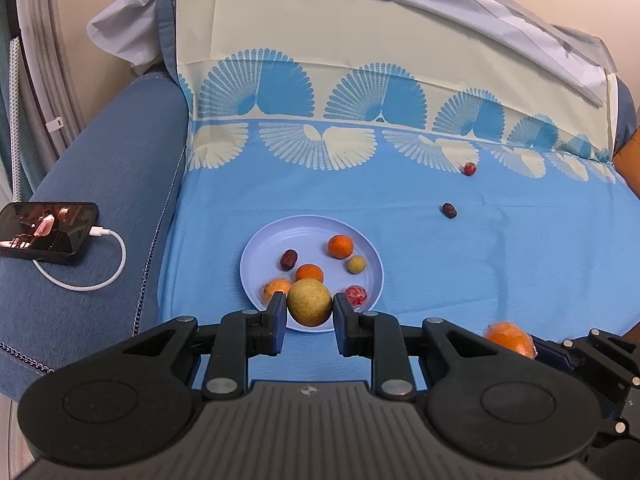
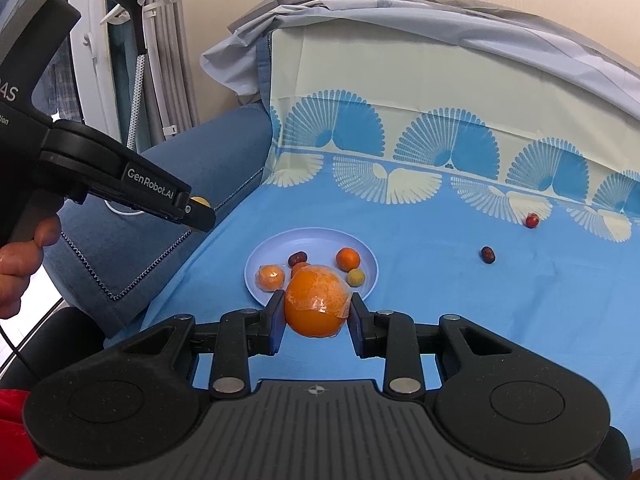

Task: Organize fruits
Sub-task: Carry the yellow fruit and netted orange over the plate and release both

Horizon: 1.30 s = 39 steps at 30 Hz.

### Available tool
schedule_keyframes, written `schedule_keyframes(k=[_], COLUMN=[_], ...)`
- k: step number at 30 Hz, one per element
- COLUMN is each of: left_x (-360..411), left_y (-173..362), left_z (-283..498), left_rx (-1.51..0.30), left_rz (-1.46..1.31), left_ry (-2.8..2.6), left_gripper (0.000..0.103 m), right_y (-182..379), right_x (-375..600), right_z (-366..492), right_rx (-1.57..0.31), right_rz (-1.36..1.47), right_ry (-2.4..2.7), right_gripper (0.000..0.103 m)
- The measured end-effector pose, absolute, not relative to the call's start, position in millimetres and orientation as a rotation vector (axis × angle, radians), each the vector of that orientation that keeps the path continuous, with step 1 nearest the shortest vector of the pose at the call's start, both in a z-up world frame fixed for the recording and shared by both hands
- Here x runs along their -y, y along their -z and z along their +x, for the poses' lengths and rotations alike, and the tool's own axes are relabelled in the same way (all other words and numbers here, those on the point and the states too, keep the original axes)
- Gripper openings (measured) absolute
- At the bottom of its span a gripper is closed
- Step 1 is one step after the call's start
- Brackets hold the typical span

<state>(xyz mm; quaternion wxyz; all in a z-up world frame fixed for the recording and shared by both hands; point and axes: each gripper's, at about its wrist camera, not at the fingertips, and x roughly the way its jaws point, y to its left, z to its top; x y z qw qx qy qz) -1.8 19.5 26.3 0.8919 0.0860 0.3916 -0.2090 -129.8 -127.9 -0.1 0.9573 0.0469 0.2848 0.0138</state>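
A pale blue plate [image 1: 256, 252] [image 2: 280, 242] lies on the blue cloth and holds several small fruits, among them oranges [image 1: 340, 246], a dark date [image 1: 288, 259] and a small yellow fruit [image 1: 356, 264]. My left gripper [image 1: 309, 308] is shut on a yellow-green round fruit [image 1: 309, 302], held above the plate's near rim. My right gripper [image 2: 317, 312] is shut on a wrapped orange [image 2: 317, 306], just short of the plate; that orange also shows in the left wrist view [image 1: 509, 338]. A dark date [image 1: 449, 210] [image 2: 487, 255] and a red fruit [image 1: 469, 168] [image 2: 531, 220] lie loose on the cloth to the right.
A phone [image 1: 48, 232] on a white charging cable [image 1: 100, 280] rests on the blue sofa arm at the left. The sofa back [image 1: 320, 40] is draped with patterned cloth and a grey sheet. The left gripper's body [image 2: 120, 184] reaches in from the left in the right wrist view.
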Motion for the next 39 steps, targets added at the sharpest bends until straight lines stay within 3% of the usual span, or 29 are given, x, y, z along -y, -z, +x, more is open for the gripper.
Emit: schedule_keyframes(k=[15, 39], left_x=[-18, 40], left_y=[-12, 113], left_z=[44, 195], left_rx=[-0.863, -0.992], left_rz=[0.17, 0.306], left_ry=[0.445, 0.343], left_gripper=[0.027, 0.027], right_y=[13, 124], right_x=[130, 137], right_z=[-69, 89], right_rx=[-0.633, -0.863], right_rz=[0.099, 0.054], right_ry=[-0.055, -0.049], right_gripper=[0.034, 0.034])
